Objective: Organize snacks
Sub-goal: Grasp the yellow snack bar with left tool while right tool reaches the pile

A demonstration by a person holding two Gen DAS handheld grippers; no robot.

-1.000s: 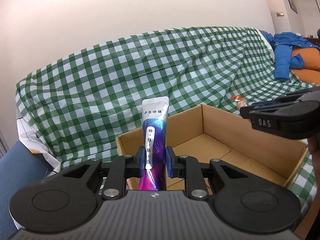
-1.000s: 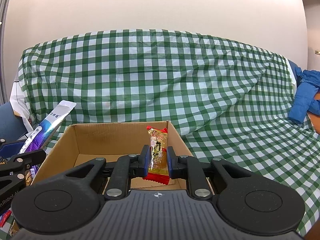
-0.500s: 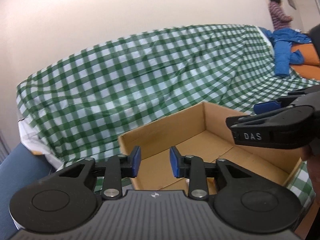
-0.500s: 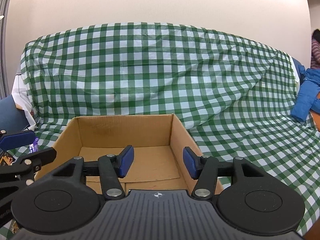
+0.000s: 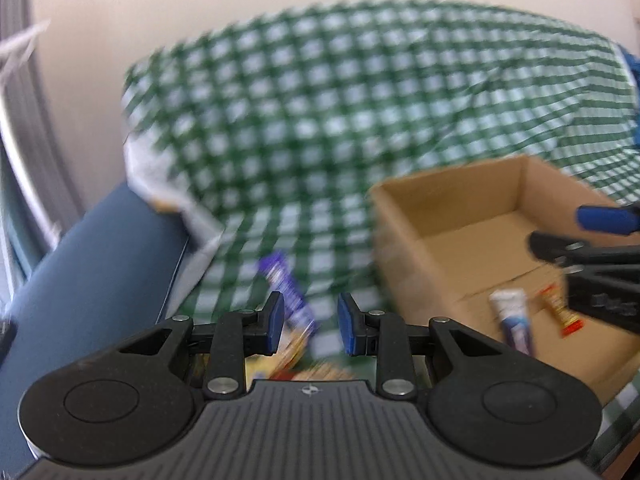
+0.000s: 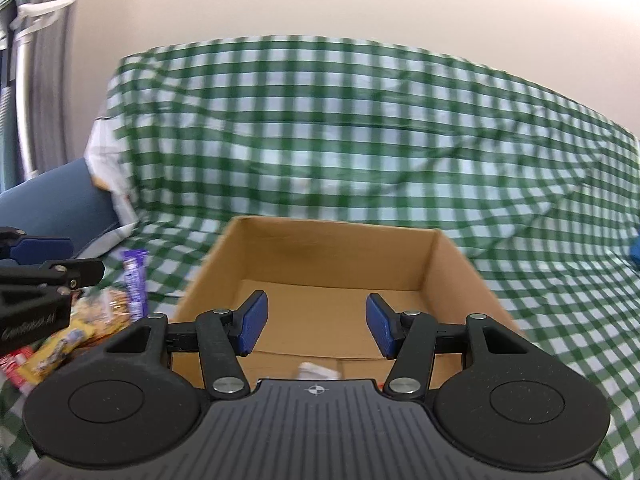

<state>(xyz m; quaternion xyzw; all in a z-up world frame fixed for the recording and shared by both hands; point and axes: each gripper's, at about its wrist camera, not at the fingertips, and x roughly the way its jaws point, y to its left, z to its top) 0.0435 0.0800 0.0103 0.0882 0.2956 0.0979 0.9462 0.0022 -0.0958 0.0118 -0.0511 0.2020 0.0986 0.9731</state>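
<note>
An open cardboard box sits on a sofa covered in green checked cloth. On its floor lie a silver and purple sachet and a red and gold snack bar. My left gripper is open and empty, left of the box, above a purple snack packet and other blurred snacks. My right gripper is open and empty over the box; it also shows at the right of the left wrist view. A white packet edge peeks out below it.
A pile of loose snacks with a purple packet lies on the cloth left of the box. A blue armrest stands at the far left. The checked sofa back rises behind the box. The left gripper shows at the left edge.
Both grippers let go of their snacks, which now lie in the box. The left gripper has swung left, away from the box toward the snack pile. The right gripper has opened wider.
</note>
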